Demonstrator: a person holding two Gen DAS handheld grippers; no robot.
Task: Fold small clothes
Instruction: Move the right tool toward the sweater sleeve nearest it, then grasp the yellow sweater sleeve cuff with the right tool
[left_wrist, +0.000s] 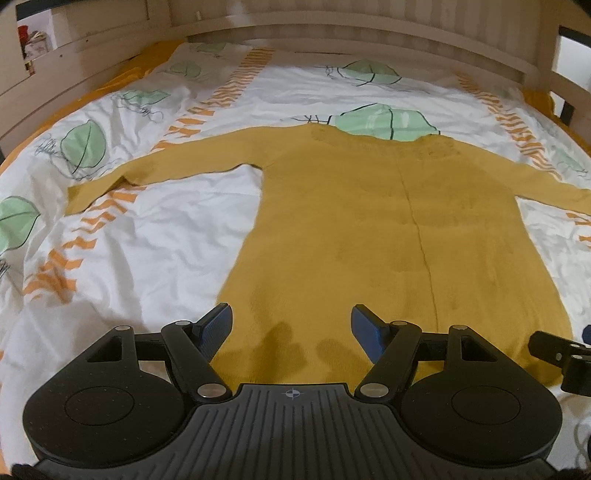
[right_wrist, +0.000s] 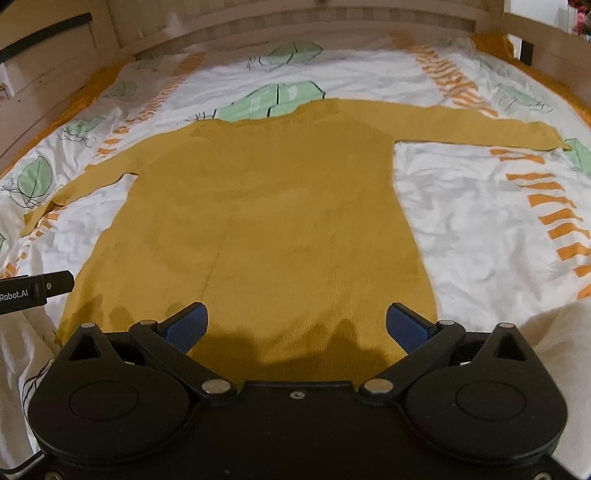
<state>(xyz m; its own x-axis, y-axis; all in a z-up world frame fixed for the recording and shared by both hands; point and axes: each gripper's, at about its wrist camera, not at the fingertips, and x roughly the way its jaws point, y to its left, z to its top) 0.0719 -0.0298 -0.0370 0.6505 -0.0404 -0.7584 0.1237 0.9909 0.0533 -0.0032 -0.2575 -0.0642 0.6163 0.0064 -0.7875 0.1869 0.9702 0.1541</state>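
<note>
A mustard-yellow long-sleeved knit top (left_wrist: 369, 229) lies flat on the bed, sleeves spread out to both sides, hem toward me. It also shows in the right wrist view (right_wrist: 280, 221). My left gripper (left_wrist: 291, 325) is open and empty, hovering over the left part of the hem. My right gripper (right_wrist: 295, 325) is open and empty, over the right part of the hem. The right gripper's edge shows in the left wrist view (left_wrist: 561, 358), and the left gripper's edge shows in the right wrist view (right_wrist: 33, 290).
The top lies on a white duvet (left_wrist: 147, 240) printed with green leaves and orange stripes. A wooden bed frame (left_wrist: 332, 40) runs along the far side and both ends. A white pillow or fold (right_wrist: 554, 339) rises at the near right.
</note>
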